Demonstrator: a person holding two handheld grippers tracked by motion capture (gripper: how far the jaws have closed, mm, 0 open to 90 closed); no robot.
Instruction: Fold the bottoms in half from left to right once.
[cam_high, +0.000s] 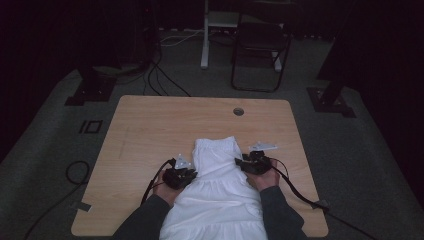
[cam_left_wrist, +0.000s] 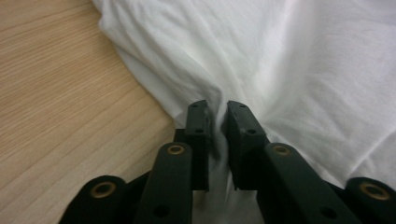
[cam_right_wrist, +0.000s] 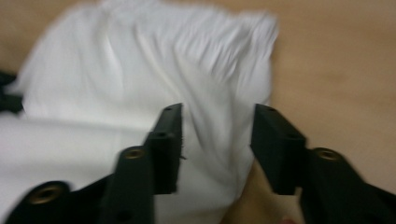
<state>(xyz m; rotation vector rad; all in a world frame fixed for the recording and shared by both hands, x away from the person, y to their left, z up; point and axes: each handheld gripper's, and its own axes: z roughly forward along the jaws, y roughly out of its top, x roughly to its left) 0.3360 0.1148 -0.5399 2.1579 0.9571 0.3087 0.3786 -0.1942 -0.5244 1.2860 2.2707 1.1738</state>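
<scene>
A white pleated garment (cam_high: 215, 192) lies on the wooden table (cam_high: 150, 125), running from its middle down to the near edge. At the garment's left edge sits my left gripper (cam_high: 187, 173). In the left gripper view its jaws stand close together (cam_left_wrist: 217, 112) with a bunched fold of the white cloth (cam_left_wrist: 289, 56) pinched between the pads. My right gripper (cam_high: 246, 163) is at the garment's right edge. In the blurred right gripper view its jaws stand apart (cam_right_wrist: 217, 122) over the cloth (cam_right_wrist: 140, 60) near its border, gripping nothing.
Bare wood (cam_left_wrist: 56, 93) lies left of the garment and bare wood (cam_right_wrist: 336, 60) to its right. A round cable hole (cam_high: 238, 111) sits near the table's far edge. Beyond the table stand a dark chair (cam_high: 260, 45) and floor cables (cam_high: 155, 75).
</scene>
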